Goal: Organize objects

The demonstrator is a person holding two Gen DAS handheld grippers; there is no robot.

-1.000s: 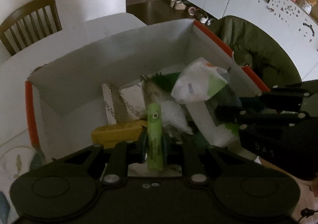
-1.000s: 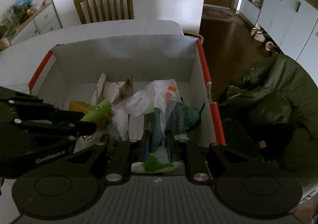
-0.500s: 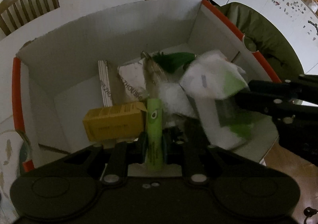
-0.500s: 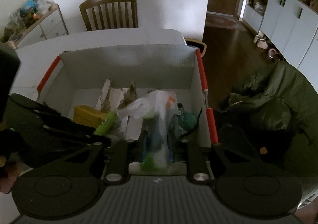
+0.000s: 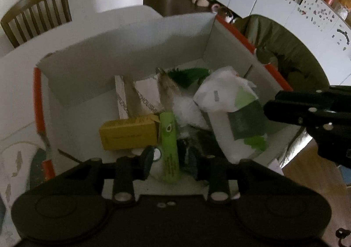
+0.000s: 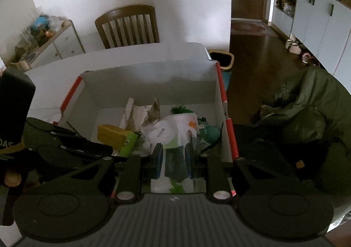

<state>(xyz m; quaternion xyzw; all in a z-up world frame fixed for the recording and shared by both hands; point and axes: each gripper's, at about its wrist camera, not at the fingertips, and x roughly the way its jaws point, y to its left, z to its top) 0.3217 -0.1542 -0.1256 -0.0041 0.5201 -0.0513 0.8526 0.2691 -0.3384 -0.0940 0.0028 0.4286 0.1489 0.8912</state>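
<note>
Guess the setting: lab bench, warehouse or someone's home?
Most likely a home, a dining or kitchen area. A wooden dining chair stands at a white table, white cabinets line the wall, and shoes lie on the dark wood floor.

Right gripper (image 6: 174, 160) clamps a white-green plastic packet (image 6: 173, 137) over the white box (image 6: 149, 82). Left gripper (image 6: 105, 151) at left, jaws opening beside green tube (image 6: 129, 144); yellow carton (image 6: 110, 135) behind it.
</note>
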